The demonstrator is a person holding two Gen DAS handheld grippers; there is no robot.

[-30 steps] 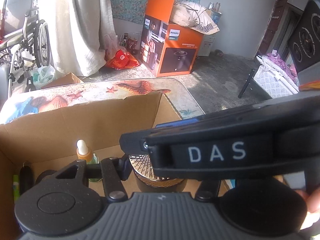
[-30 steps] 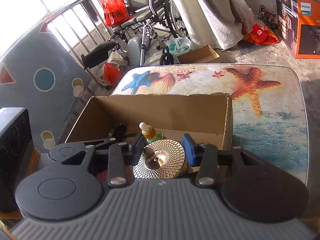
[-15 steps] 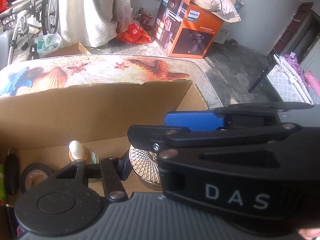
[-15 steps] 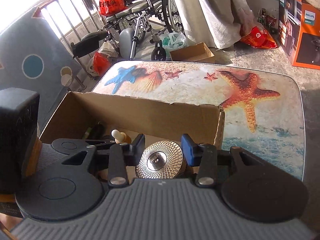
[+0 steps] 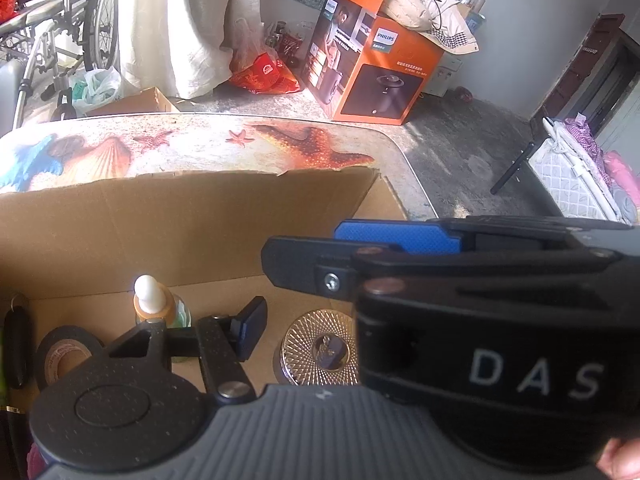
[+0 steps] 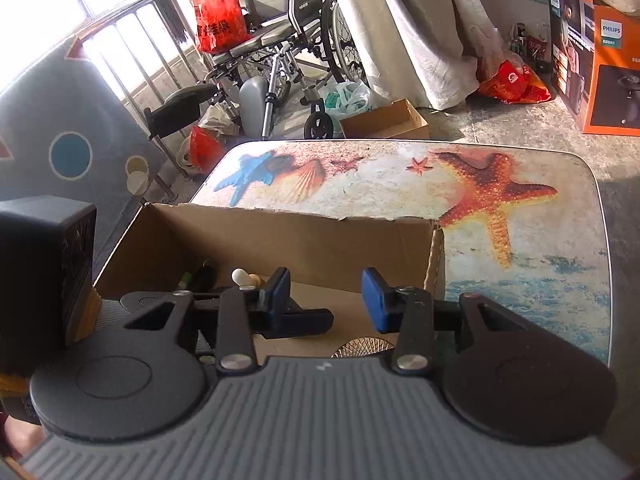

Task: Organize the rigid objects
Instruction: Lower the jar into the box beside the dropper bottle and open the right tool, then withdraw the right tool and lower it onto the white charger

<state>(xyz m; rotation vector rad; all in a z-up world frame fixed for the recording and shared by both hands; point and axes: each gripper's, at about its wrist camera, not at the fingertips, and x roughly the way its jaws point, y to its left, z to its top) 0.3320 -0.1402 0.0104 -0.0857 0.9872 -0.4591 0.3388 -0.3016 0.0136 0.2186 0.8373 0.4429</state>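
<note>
A round jar with a gold patterned lid (image 5: pixel 320 346) stands on the floor of an open cardboard box (image 5: pixel 192 216), free of both grippers. In the right wrist view only the lid's edge (image 6: pixel 362 348) shows below my right gripper (image 6: pixel 326 296), which is open and empty above the box (image 6: pixel 304 236). My right gripper (image 5: pixel 400 240) also crosses the left wrist view and hides my left gripper's right finger. The left gripper's left finger (image 5: pixel 250 326) stands left of the jar. A dropper bottle (image 5: pixel 154 304) and a black tape roll (image 5: pixel 66 356) also sit in the box.
The box sits on a table with a starfish and shell print (image 6: pixel 500 200), bare to the right and behind. A black pen-like item (image 5: pixel 16 344) lies at the box's left end. A wheelchair (image 6: pixel 280 40), an orange Philips carton (image 5: pixel 372 60) and a small cardboard box (image 6: pixel 384 120) stand beyond.
My right gripper opened and let go of the gold-lidded jar, then lifted up and back. The jar now rests on the box floor. The left gripper drew back slightly.
</note>
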